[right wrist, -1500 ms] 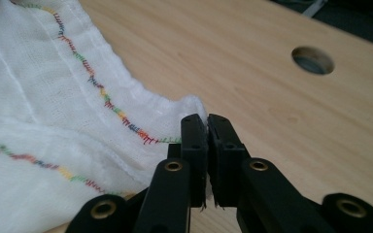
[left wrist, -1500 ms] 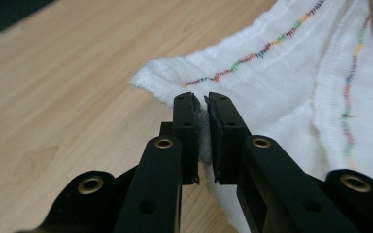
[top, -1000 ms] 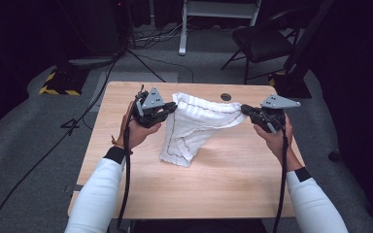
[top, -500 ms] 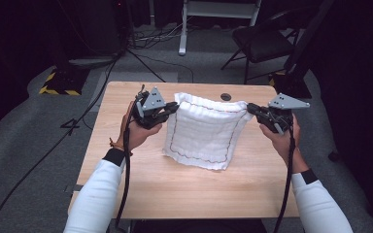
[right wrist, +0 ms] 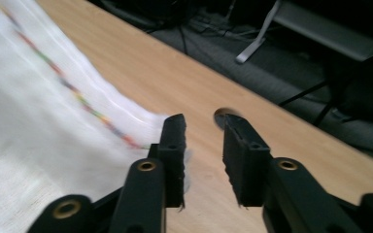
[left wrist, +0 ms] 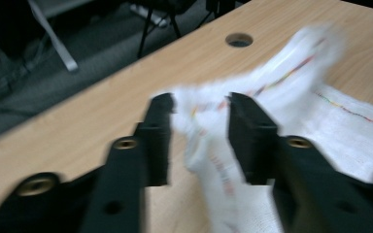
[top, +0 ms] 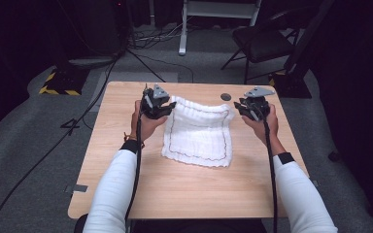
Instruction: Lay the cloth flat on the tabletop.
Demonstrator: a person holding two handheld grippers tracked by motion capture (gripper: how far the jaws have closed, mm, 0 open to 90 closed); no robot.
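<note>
Between the blurred left tongs (left wrist: 199, 104), a smeared cloth (left wrist: 281, 73) corner.

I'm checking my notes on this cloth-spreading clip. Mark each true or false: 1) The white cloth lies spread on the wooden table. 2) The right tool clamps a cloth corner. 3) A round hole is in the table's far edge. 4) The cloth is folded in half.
1) True: the cloth lies spread on the table.
2) False: the right tool has just opened; its jaws are empty beside the corner.
3) True: the hole.
4) False: it lies open in one layer.
</note>
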